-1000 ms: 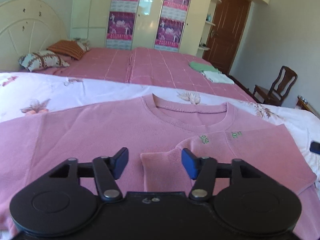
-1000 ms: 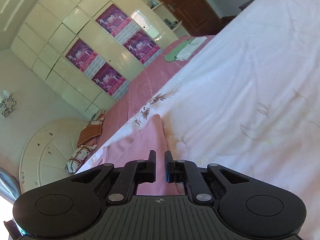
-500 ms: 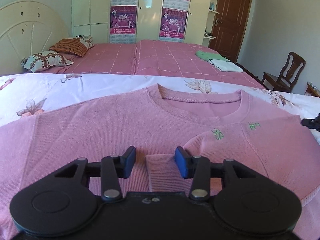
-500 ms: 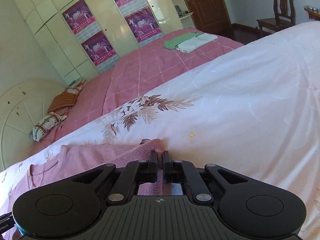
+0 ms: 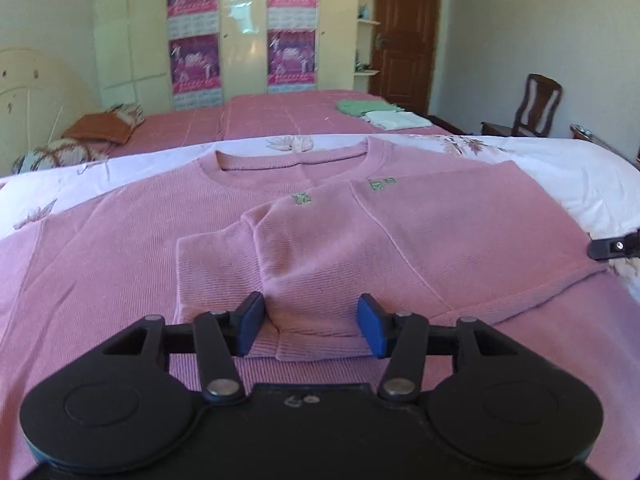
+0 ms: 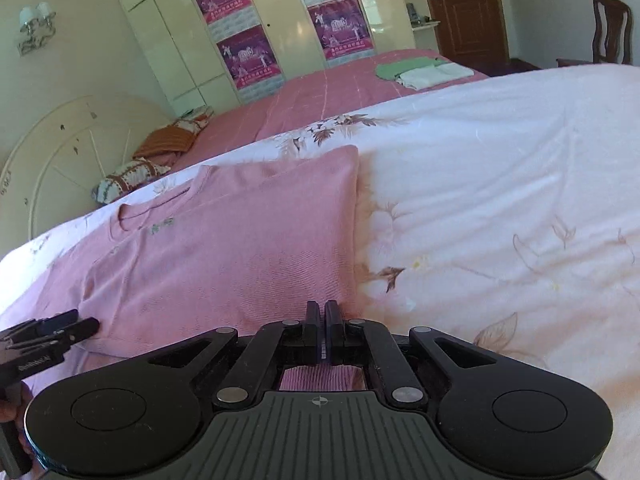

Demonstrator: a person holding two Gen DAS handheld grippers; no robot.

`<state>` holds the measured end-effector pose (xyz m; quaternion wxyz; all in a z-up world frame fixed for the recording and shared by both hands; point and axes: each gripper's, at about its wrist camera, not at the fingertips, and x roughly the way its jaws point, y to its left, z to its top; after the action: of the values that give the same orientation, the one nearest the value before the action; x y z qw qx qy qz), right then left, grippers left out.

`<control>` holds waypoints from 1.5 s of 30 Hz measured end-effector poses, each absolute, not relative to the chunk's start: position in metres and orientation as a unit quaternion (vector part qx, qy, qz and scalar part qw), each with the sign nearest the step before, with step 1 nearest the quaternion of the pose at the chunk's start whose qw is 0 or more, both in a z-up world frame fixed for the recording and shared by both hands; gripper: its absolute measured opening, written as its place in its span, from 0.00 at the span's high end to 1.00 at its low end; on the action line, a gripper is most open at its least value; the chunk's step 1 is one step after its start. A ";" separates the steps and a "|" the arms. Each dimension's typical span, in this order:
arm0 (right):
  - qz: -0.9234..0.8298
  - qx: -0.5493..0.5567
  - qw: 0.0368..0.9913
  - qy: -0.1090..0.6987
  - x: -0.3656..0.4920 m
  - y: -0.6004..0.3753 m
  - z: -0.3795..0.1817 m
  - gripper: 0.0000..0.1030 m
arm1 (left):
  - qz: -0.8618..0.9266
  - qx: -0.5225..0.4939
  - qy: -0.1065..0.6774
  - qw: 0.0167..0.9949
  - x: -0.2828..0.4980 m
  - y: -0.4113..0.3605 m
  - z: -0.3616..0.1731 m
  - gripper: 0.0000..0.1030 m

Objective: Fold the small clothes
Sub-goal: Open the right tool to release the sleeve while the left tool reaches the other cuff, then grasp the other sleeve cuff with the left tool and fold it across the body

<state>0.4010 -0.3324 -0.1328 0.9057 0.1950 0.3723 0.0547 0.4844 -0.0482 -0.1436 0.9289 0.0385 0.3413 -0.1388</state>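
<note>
A pink knit sweater lies flat on the white floral bedspread, its right side and sleeve folded over the body. My left gripper is open, its blue pads either side of the folded sleeve cuff, low over the cloth. My right gripper has its jaws closed at the sweater's folded right edge; whether cloth is pinched is hidden. The right gripper's tip shows in the left wrist view, and the left gripper in the right wrist view.
A second bed with a pink cover stands behind, with folded green and white clothes and pillows. A wardrobe with posters, a brown door and a wooden chair line the far side.
The left gripper has opened wider and moved right over the folded sleeve. The right gripper has drawn back along the folded edge, which now lies flat, and its jaws have closed fully.
</note>
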 end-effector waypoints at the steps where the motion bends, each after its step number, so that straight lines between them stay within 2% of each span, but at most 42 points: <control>1: 0.050 0.199 0.907 0.367 0.398 -0.332 -0.130 0.97 | -0.143 0.025 0.332 0.932 0.479 -0.046 -0.136 0.52; 3: 0.046 0.204 0.916 0.342 0.388 -0.332 -0.119 0.97 | -0.143 0.034 0.324 0.935 0.471 -0.046 -0.132 0.49; 5: 0.046 0.211 0.916 0.339 0.381 -0.331 -0.121 0.97 | -0.140 0.041 0.358 0.922 0.474 -0.047 -0.144 0.48; 7: 0.031 0.196 0.899 0.390 0.383 -0.328 -0.140 0.97 | -0.142 0.043 0.347 0.926 0.471 -0.044 -0.146 0.47; 13: 0.026 0.216 0.906 0.362 0.367 -0.326 -0.114 0.97 | -0.093 -0.046 0.331 0.938 0.444 0.011 -0.123 0.43; 19: 0.020 0.217 0.907 0.362 0.360 -0.313 -0.106 0.97 | 0.037 -0.116 0.319 0.940 0.395 0.138 -0.118 0.45; 25: 0.017 0.235 0.897 0.373 0.366 -0.291 -0.114 0.97 | 0.198 -0.274 0.295 0.894 0.353 0.303 -0.120 0.49; 32: -0.005 0.281 0.881 0.381 0.388 -0.253 -0.118 0.95 | 0.245 -0.380 0.254 0.855 0.348 0.410 -0.130 0.48; 34: -0.026 0.287 0.880 0.378 0.393 -0.243 -0.117 0.64 | 0.240 -0.393 0.247 0.853 0.356 0.426 -0.132 0.48; 35: -0.037 0.285 0.884 0.368 0.394 -0.238 -0.114 0.38 | 0.239 -0.397 0.242 0.853 0.360 0.432 -0.132 0.47; 37: -0.044 0.274 0.893 0.355 0.396 -0.227 -0.107 0.35 | 0.235 -0.405 0.232 0.853 0.366 0.442 -0.135 0.47; 43: -0.043 0.284 0.892 0.348 0.400 -0.211 -0.100 0.36 | 0.227 -0.414 0.218 0.854 0.378 0.460 -0.143 0.61; 44: -0.046 0.288 0.891 0.347 0.399 -0.210 -0.100 0.36 | 0.227 -0.408 0.223 0.856 0.380 0.461 -0.143 0.71; 45: -0.048 0.289 0.891 0.346 0.399 -0.210 -0.100 0.36 | 0.229 -0.401 0.231 0.856 0.383 0.462 -0.143 0.92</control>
<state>0.3987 -0.2098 -0.1000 0.8914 0.2888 0.3459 -0.0482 0.3830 0.4617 -0.1432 0.8560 -0.4014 0.2314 0.2292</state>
